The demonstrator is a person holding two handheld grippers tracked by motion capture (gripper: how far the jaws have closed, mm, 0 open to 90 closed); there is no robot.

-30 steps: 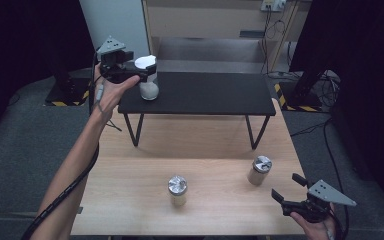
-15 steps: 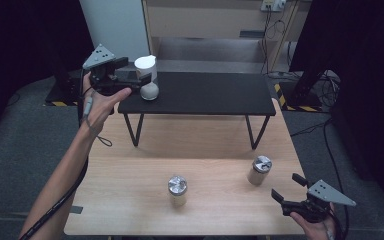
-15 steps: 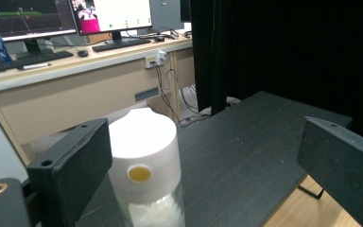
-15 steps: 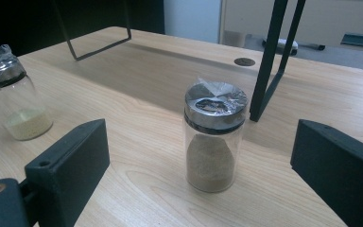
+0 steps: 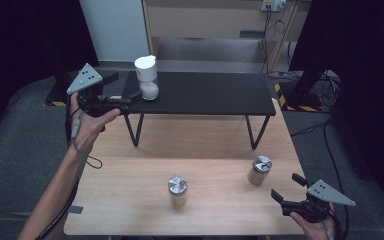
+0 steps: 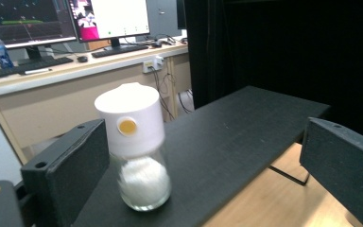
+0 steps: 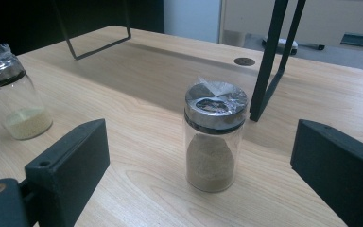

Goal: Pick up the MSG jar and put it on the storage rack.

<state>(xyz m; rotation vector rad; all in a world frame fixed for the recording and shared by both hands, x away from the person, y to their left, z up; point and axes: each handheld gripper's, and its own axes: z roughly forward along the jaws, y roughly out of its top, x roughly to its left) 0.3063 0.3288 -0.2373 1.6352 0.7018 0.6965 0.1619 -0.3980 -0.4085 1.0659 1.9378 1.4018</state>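
Note:
A glass jar with a white cap [image 5: 147, 77] [image 6: 134, 142], half full of white powder, stands at the left end of the black shelf [image 5: 205, 95]. My left gripper [image 5: 122, 89] [image 6: 205, 142] hangs just left of the shelf. It is open, its jaws have just been opening, and the jar stands ahead of them untouched. On the wooden table [image 5: 130, 200] are two metal-lidded jars. The one with brown powder [image 5: 259, 170] [image 7: 215, 142] stands just ahead of my right gripper [image 5: 286, 186] [image 7: 201, 142], which is open at the table's front right corner. The other jar [image 5: 178, 190] [image 7: 14, 99] holds pale powder.
The black shelf stands on thin metal legs [image 5: 252, 132] [image 7: 272, 61] across the back of the wooden table. Grey floor lies to both sides. A desk with monitors [image 6: 75, 19] is beyond the shelf in the left gripper view.
My left gripper has let go of the white-capped jar and drawn back to the left and slightly down. The jar stays on the shelf. The right gripper has not moved.

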